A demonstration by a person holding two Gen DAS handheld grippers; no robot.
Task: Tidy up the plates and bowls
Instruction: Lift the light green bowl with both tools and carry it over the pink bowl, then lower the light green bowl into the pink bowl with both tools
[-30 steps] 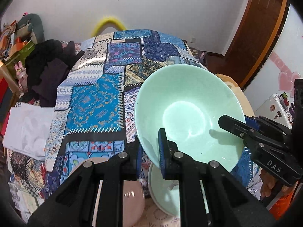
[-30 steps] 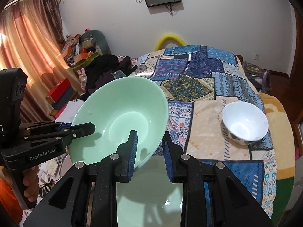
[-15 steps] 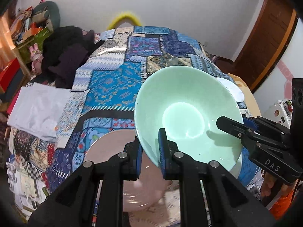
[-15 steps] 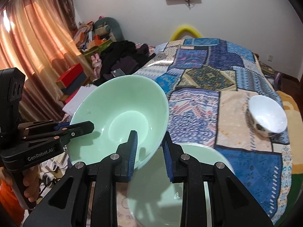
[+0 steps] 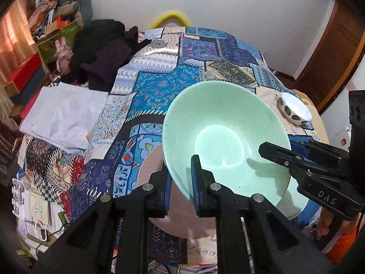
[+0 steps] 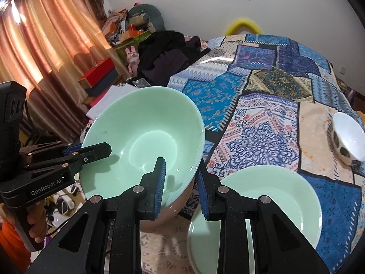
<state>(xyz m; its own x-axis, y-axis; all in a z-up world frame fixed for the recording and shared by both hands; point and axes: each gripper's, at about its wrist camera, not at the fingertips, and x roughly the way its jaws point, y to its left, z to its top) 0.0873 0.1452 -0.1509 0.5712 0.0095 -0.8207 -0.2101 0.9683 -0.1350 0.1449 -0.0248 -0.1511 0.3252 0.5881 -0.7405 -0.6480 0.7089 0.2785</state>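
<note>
both grippers hold one green bowl (image 5: 219,134) by its rim, tilted in the air above the patchwork cloth (image 5: 157,86) of the table. the left gripper (image 5: 181,182) has its jaws pinched narrow on the near rim, and the right gripper (image 6: 180,180) clamps the opposite edge. under the bowl lies a pink plate (image 5: 150,171), with a green plate (image 6: 273,196) just beside it. a white patterned bowl (image 6: 348,137) sits apart, nearer the cloth's edge
</note>
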